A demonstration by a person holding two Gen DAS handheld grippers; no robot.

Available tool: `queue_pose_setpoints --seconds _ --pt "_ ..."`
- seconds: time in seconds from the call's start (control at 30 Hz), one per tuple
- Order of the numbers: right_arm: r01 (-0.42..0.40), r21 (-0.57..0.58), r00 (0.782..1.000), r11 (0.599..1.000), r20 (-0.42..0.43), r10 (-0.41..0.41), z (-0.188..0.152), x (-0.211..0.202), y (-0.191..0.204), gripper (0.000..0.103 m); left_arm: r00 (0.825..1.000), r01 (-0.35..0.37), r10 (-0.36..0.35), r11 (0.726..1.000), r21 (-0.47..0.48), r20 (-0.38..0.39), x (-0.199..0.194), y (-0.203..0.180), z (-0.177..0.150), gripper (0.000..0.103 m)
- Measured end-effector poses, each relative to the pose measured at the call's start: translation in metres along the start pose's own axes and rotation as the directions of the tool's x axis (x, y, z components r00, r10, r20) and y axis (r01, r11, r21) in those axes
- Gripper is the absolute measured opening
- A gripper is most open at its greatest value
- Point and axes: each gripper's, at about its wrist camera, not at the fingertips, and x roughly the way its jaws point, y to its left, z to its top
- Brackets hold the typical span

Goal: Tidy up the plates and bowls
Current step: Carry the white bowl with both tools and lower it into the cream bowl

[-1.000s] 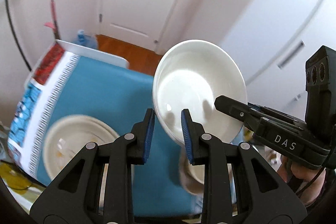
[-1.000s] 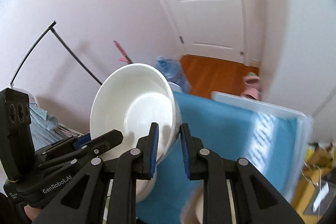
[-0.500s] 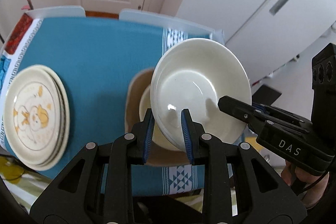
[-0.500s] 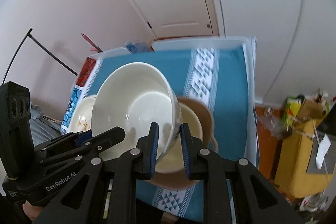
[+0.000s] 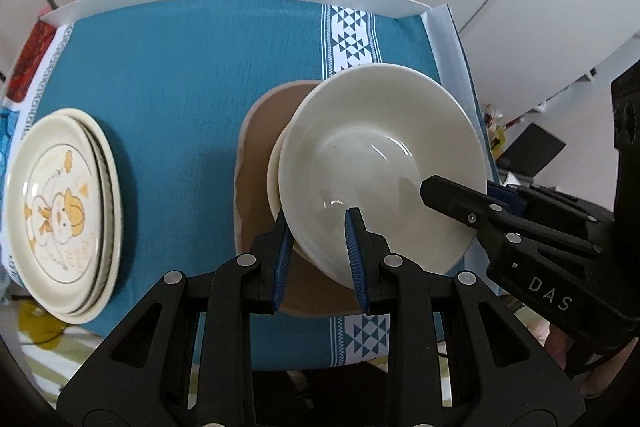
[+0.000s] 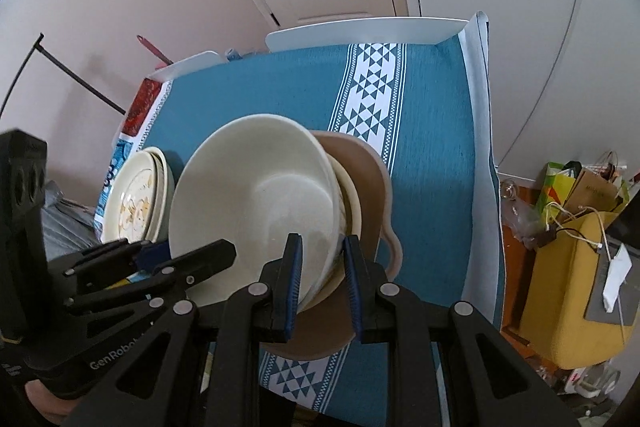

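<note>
- I am holding the white bowl (image 5: 384, 163) over the cream bowl (image 6: 352, 203) in the brown dish (image 5: 256, 163), ready for nesting.
- My left gripper (image 5: 318, 251) and right gripper (image 6: 320, 279) are each clamping its rim on opposite sides, keeping it level.
- Cartoon plates (image 5: 60, 211) are sitting stacked apart on the blue tablecloth (image 5: 180, 67).

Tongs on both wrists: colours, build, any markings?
Left tongs and right tongs: matte black angular frames with triangular cutouts, silver rivets, ribbed blue finger pads. The right body reads "DAS", the left "GenRobot". No sleeves visible.
</note>
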Motion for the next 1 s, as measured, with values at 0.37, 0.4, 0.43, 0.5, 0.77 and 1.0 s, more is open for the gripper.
queue_pose_setpoints --seconds 0.37,0.4,0.43,0.5,0.77,1.0 --pt "0.047 -0.044 0.999 0.998 -0.021 -0.048 0.0 0.003 0.004 0.019 0.994 -0.104 0.105 0.993 0.057 -0.015 0.0 -0.007 0.005 0.023" --pt "0.043 -0.043 0.999 0.998 -0.023 -0.044 0.0 0.003 0.003 0.019 0.994 -0.11 0.111 0.992 0.061 -0.014 0.001 -0.007 0.005 0.023" --pt "0.045 -0.044 0.999 0.998 -0.024 -0.046 0.0 0.003 0.004 0.019 0.993 -0.113 0.114 0.991 0.064 -0.013 0.001 -0.008 0.005 0.023" --pt "0.046 -0.044 0.999 0.998 -0.025 -0.047 0.0 0.003 0.004 0.019 0.992 -0.122 0.124 0.99 0.071 -0.013 0.001 -0.009 0.005 0.023" --pt "0.058 -0.062 0.998 0.996 -0.029 -0.059 0.002 -0.001 0.008 0.019 0.997 -0.076 0.077 0.997 0.022 -0.019 -0.001 -0.002 0.005 0.023" --pt "0.059 -0.042 0.998 0.997 -0.026 -0.061 0.003 -0.005 0.008 0.019 0.998 -0.061 0.061 0.998 0.034 -0.014 -0.008 -0.001 0.008 0.023"
